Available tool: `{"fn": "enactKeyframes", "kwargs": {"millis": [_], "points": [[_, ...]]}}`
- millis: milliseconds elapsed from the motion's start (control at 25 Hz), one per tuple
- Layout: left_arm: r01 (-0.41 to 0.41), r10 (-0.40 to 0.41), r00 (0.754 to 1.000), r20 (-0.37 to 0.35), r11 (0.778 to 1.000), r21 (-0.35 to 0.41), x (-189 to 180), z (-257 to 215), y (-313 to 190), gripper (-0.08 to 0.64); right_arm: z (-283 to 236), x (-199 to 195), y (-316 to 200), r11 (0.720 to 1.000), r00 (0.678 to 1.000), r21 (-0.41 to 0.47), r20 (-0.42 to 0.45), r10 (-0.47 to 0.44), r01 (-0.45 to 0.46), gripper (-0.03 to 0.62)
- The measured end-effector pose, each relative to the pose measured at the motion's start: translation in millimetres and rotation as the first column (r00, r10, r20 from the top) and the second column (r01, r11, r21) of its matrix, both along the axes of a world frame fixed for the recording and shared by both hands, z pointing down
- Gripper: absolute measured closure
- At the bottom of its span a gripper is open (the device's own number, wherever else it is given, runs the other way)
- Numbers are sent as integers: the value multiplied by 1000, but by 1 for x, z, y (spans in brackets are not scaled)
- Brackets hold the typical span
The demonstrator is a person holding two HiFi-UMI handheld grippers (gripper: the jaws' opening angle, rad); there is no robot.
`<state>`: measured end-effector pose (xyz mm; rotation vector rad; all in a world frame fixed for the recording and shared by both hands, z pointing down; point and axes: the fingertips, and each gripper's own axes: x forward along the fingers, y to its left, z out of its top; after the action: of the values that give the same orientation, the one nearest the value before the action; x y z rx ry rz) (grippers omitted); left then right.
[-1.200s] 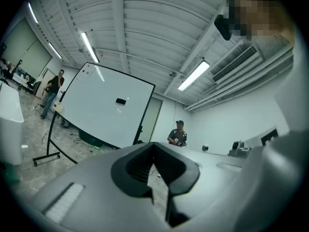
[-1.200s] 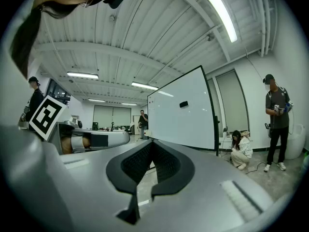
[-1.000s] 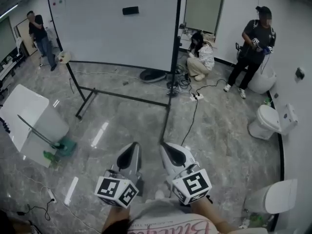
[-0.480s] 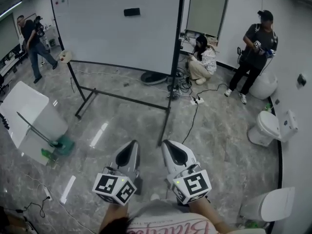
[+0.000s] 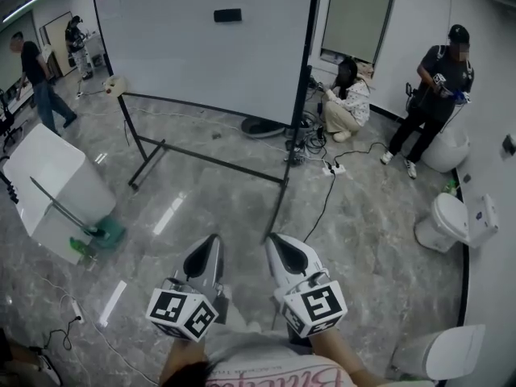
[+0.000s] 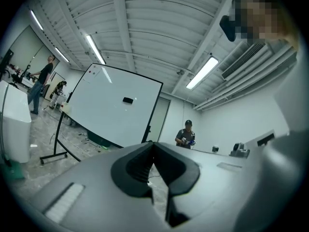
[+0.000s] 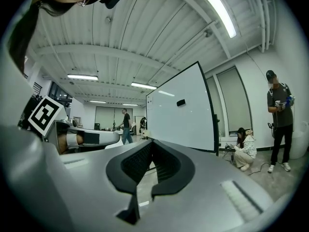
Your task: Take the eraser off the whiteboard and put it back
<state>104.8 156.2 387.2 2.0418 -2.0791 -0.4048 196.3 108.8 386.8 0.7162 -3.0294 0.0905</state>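
Note:
A small black eraser (image 5: 227, 15) sticks high on the big whiteboard (image 5: 201, 63), which stands on a black wheeled frame across the room. It also shows as a dark spot, the eraser (image 6: 127, 100) in the left gripper view and the eraser (image 7: 181, 102) in the right gripper view. Both grippers are held side by side low in the head view, pointing level toward the board and far from it. The left gripper (image 5: 211, 242) has its jaws together with nothing between them. The right gripper (image 5: 276, 241) is shut and empty too.
A person crouches by cables (image 5: 350, 99) right of the board; another stands (image 5: 435, 95) further right. Two people (image 5: 36, 75) are at the far left. A white panel on a green base (image 5: 56, 192) leans at left. Toilets (image 5: 455, 220) line the right wall.
The whiteboard and floor have slid down in the head view as I move toward the board. The people at far left have walked on. Both grippers stay shut and side by side.

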Motion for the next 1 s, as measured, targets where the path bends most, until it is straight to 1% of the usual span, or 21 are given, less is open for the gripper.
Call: {"fn": "enactKeyframes", "kwargs": {"millis": [200, 480, 720, 1000], "points": [[0, 0, 1000, 1, 1000, -1, -16, 2, -20, 560, 2, -12, -20, 1000, 1000, 5, -14, 13, -13, 591], [-20, 20, 1000, -5, 1000, 9, -50, 1, -63, 560, 5, -47, -56, 1000, 999, 18, -36, 10, -10, 591], [-52, 52, 999, 5, 998, 22, -98, -7, -110, 560, -1, -94, -100, 999, 999, 32, -29, 36, -35, 591], [-97, 97, 995, 12, 995, 34, -165, -14, -165, 560, -11, -168, -153, 997, 998, 53, -18, 64, -63, 591]]}}
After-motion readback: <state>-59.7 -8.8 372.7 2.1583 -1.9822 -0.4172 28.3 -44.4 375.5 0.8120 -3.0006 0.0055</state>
